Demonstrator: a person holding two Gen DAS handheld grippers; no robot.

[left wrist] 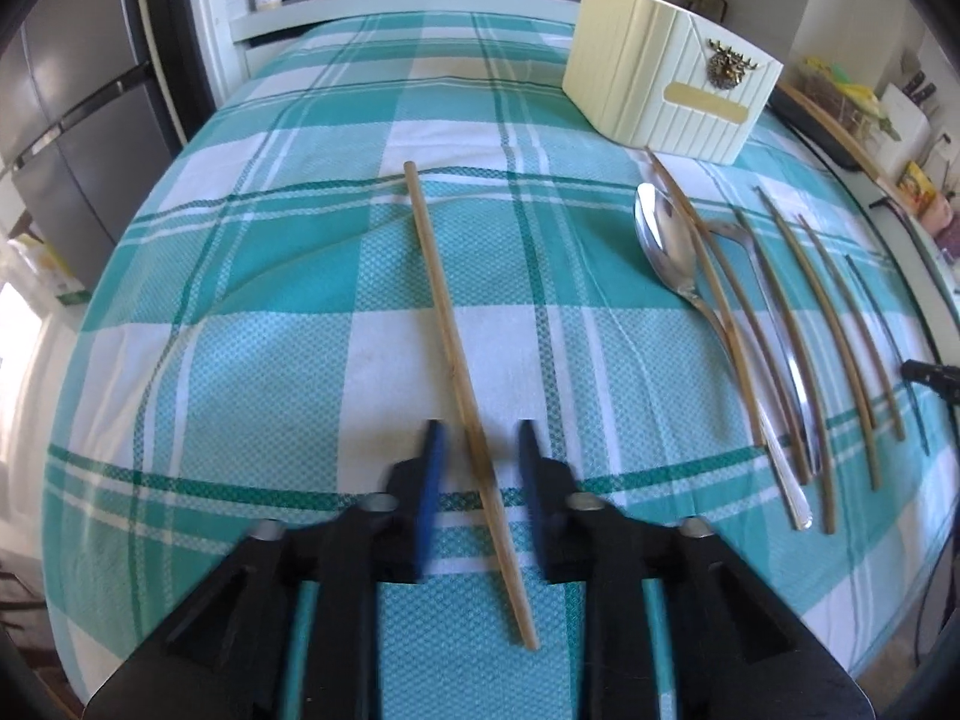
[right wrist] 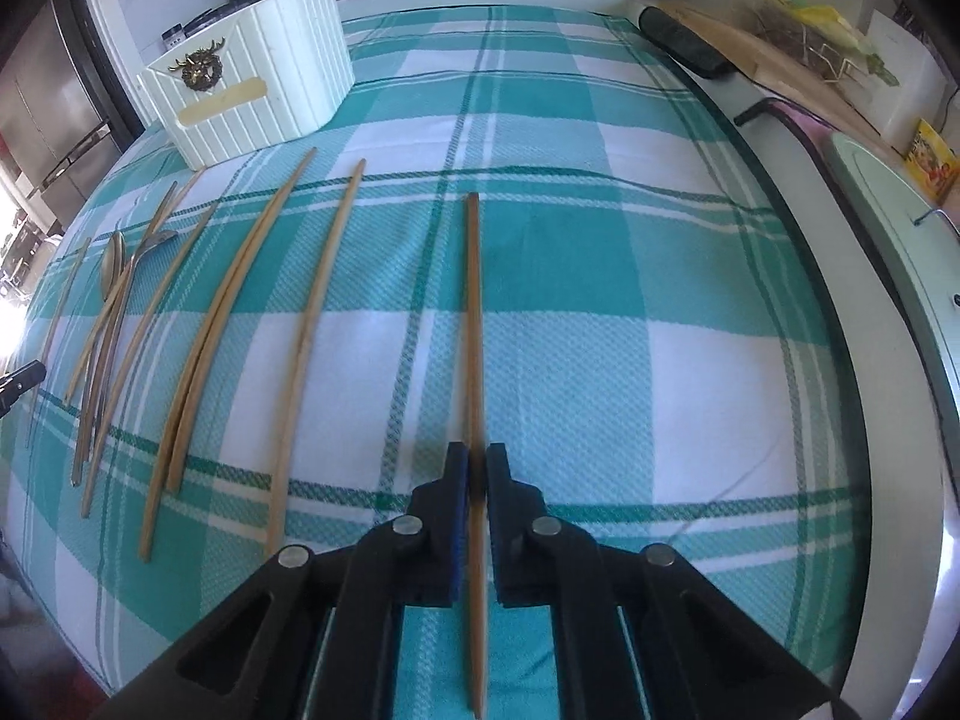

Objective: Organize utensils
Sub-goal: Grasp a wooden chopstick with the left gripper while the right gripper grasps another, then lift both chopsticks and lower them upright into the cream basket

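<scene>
My left gripper (left wrist: pixel 477 438) is open, its jaws on either side of a light wooden chopstick (left wrist: pixel 456 354) that lies on the checked cloth. My right gripper (right wrist: pixel 476 462) is shut on a darker wooden chopstick (right wrist: pixel 474 324) that points straight ahead. Several more chopsticks (right wrist: pixel 240 306) and two metal spoons (left wrist: pixel 666 240) lie side by side on the cloth. A cream ribbed utensil holder (left wrist: pixel 666 84) with a brass emblem stands at the far side; it also shows in the right wrist view (right wrist: pixel 252 84).
The teal and white checked cloth (left wrist: pixel 288 276) covers the table. A stove and jars stand on the counter behind. A fridge (left wrist: pixel 66 120) is at the left. A pale green appliance (right wrist: pixel 900 228) and a cutting board sit off the table's right edge.
</scene>
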